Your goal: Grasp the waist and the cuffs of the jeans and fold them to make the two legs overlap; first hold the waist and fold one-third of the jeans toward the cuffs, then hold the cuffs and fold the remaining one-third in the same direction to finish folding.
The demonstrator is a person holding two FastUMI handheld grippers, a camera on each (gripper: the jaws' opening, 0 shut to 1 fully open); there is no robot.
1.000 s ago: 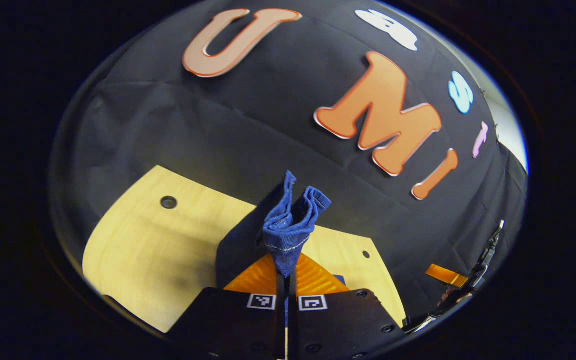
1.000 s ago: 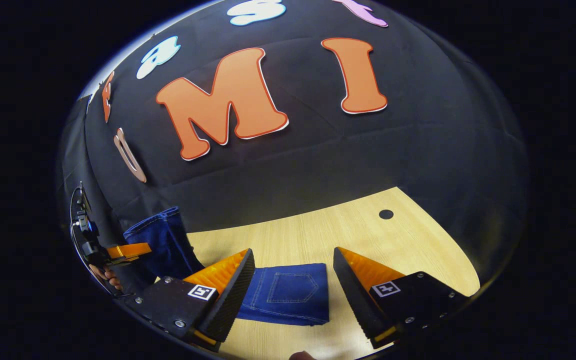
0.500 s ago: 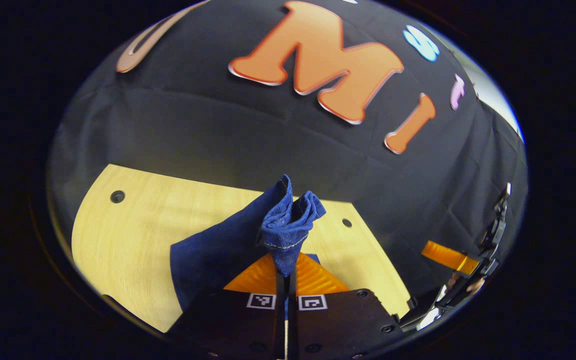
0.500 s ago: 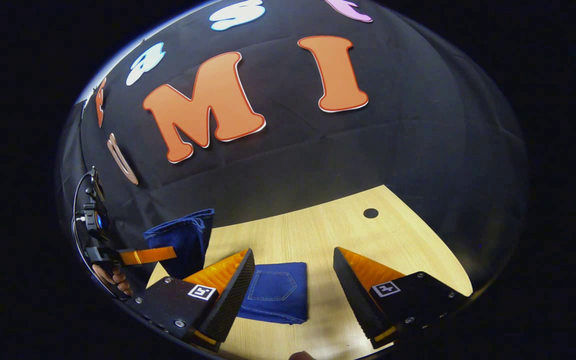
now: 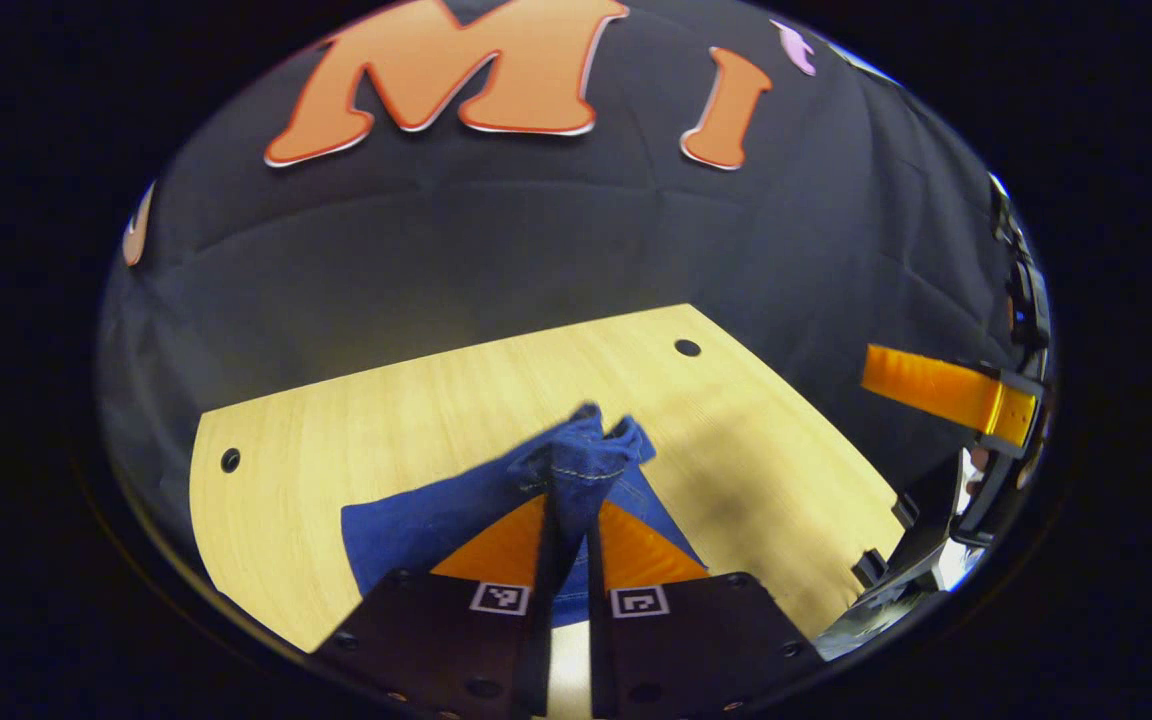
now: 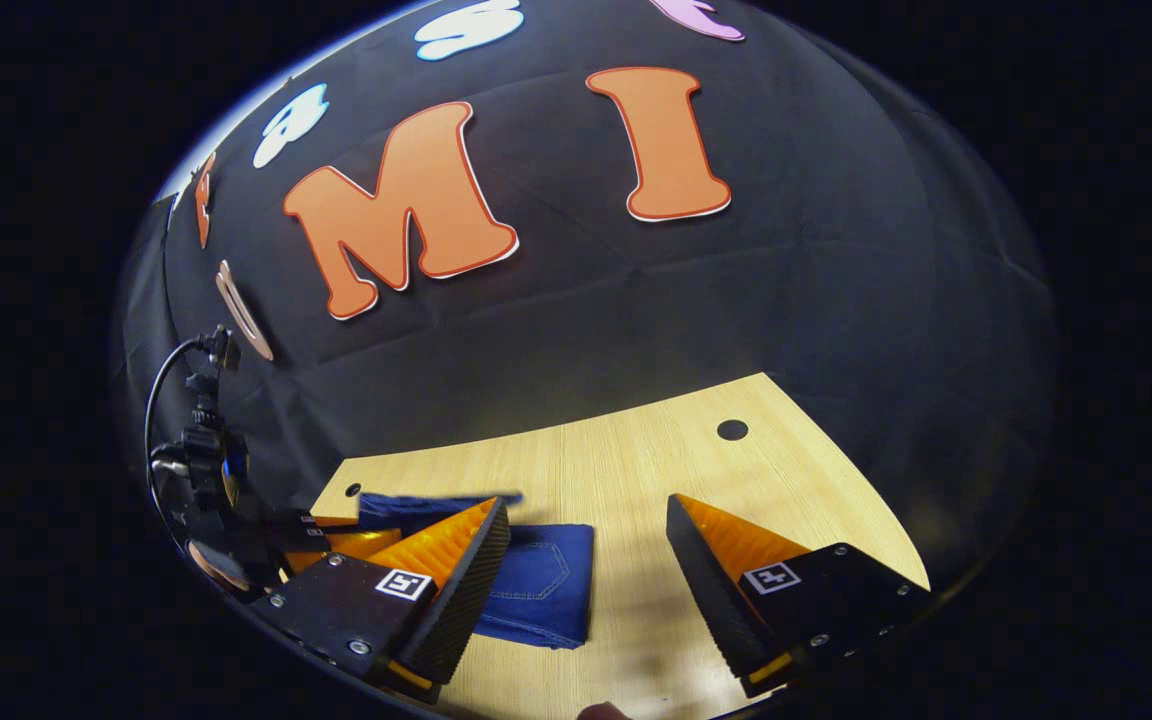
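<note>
Lowering since before, left gripper (image 5: 568, 500) grips jeans (image 5: 436, 515).

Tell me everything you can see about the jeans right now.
The jeans are dark blue denim with pale stitching, partly folded flat on the wooden table, a back pocket facing up. One bunched end is pinched between the fingers of the left hand-held gripper, low over the table. The right hand-held gripper is open, touching nothing.

A pale wooden tabletop (image 5: 416, 420) fills the lower half of the left gripper view, with one round hole (image 5: 687, 347) at 1 o'clock and another (image 5: 230, 460) at 8 o'clock. Black cloth wall (image 6: 836, 300) rises behind the tabletop.
</note>
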